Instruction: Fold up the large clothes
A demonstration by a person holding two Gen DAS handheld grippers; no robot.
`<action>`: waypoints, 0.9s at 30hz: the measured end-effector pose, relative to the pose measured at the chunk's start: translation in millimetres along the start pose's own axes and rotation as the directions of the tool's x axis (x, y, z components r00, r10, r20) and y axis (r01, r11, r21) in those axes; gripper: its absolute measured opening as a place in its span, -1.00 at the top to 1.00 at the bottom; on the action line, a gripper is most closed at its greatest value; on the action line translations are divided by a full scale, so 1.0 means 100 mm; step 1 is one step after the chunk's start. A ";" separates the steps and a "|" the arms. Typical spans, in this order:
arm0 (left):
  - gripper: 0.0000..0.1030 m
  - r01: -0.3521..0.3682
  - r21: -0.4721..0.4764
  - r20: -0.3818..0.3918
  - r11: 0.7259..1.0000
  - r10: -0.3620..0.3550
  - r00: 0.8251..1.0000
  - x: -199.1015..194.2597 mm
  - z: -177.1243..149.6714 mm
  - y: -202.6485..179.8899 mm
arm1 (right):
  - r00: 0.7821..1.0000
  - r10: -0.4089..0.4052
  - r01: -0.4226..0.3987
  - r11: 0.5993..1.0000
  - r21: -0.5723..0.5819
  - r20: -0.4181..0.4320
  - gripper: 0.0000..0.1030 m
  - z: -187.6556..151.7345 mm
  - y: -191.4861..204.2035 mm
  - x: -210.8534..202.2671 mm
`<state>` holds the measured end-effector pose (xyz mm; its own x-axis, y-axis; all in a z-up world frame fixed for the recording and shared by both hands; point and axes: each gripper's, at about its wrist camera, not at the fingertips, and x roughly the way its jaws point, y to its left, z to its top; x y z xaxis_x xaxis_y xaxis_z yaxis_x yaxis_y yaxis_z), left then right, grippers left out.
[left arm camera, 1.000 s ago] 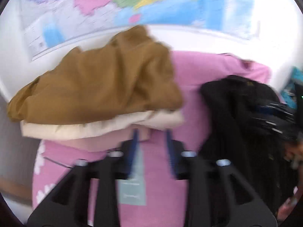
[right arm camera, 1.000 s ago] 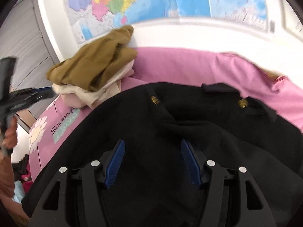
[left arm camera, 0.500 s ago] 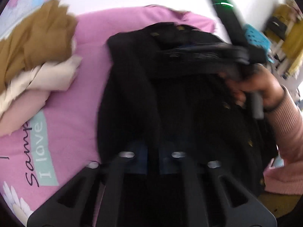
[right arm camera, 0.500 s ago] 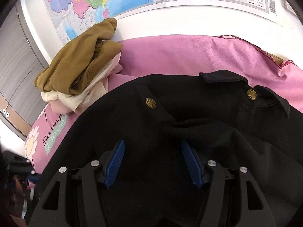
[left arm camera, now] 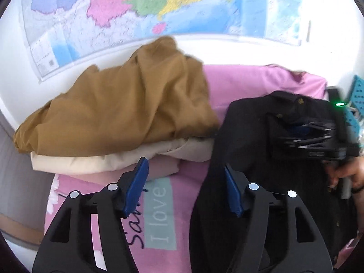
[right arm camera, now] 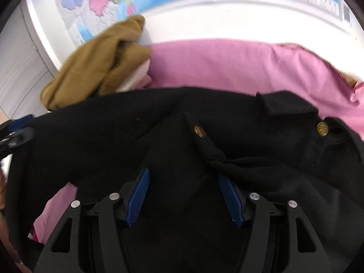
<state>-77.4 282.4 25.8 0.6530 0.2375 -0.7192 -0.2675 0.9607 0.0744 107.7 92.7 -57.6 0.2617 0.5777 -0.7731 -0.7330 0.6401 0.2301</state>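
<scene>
A black coat with brass buttons lies spread on the pink bedsheet; it also shows at the right of the left wrist view. My right gripper is open and empty, low over the coat's chest. My left gripper is open and empty above the sheet at the coat's left edge. The right gripper also shows in the left wrist view, blurred, over the coat.
A stack of folded clothes, mustard on top, cream and pale pink below, sits at the sheet's far left, against the white wall. A world map hangs above. A teal basket is at the far right.
My left gripper has opened and swung back left from over the coat to the sheet beside the folded stack. The right gripper stays open over the coat, slightly shifted.
</scene>
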 end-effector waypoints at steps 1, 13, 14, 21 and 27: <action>-0.29 0.028 0.013 0.025 1.000 -0.029 0.999 -0.10 -0.03 -0.05 | 1.000 0.002 -0.002 1.000 0.003 0.002 -0.19 0.00 0.00 -0.01; -0.70 0.543 0.232 -0.001 0.807 -0.558 0.830 -0.67 -0.68 -0.91 | 0.986 0.063 -0.065 0.998 0.008 0.154 -0.33 -0.90 -0.14 -1.49; -0.70 0.560 0.222 -0.033 0.798 -0.568 0.822 -0.60 -0.73 -0.96 | 0.985 0.056 -0.060 0.998 0.022 0.160 -0.35 -1.01 -0.18 -1.60; -0.71 0.492 0.065 -0.187 0.868 -0.473 0.861 -0.12 -1.06 -0.85 | 0.977 -0.142 0.093 0.957 0.273 0.163 -0.60 -2.12 -0.80 -2.45; -0.72 0.420 0.044 -0.275 0.907 -0.393 0.878 -0.06 -1.33 -0.70 | 0.984 -0.098 0.014 0.877 0.480 0.149 -0.65 -2.93 -1.18 -2.62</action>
<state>-156.7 194.4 -66.4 0.4835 -0.2087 -0.8501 0.0624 0.9769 -0.2043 -58.7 -282.9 -55.5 0.4229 0.5813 -0.6951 -0.3374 0.8130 0.4746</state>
